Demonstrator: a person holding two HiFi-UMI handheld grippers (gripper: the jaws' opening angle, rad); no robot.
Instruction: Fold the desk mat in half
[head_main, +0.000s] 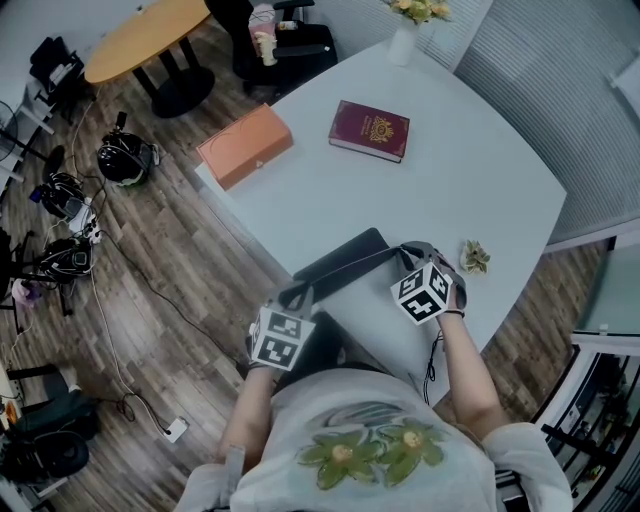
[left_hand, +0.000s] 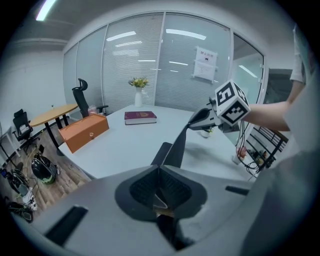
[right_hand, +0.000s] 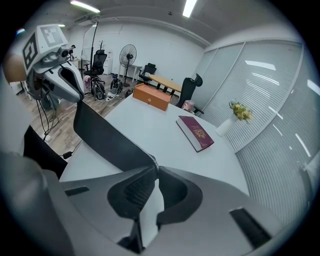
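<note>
A pale, smooth bench (head_main: 480, 170) with rounded corners stands on a wood-plank floor (head_main: 150, 300), in an office walled with glass and slatted blinds.

The left hand-held gripper (left_hand: 159, 172) has its ribbed black pads pressed together on one corner of the desk mat (left_hand: 172, 150). The right hand-held gripper (right_hand: 156, 170) is likewise clamped on another corner. The desk mat is a thin, limp, dark sheet. It is stretched between the two hand-held grippers above the near part of the bench, and its lower part reaches down to the bench top.

Further out on the bench lie a maroon hardback book (head_main: 369, 129) with a gilt emblem and a closed, rectangular orange box (head_main: 245, 145). They lie apart from each other. A white vase of yellow flowers (head_main: 405, 40) stands at the far edge.

The left gripper view shows the mat almost edge-on, running up to the right hand-held gripper (left_hand: 205, 117). The right gripper view shows the mat's broad matte face (right_hand: 107, 137), the left hand-held gripper (right_hand: 65, 82) and a standing fan (right_hand: 128, 52). Only the head view shows a small crumpled thing (head_main: 474, 256) on the bench near the right hand, and headsets and cables (head_main: 70, 215) on the floor.
</note>
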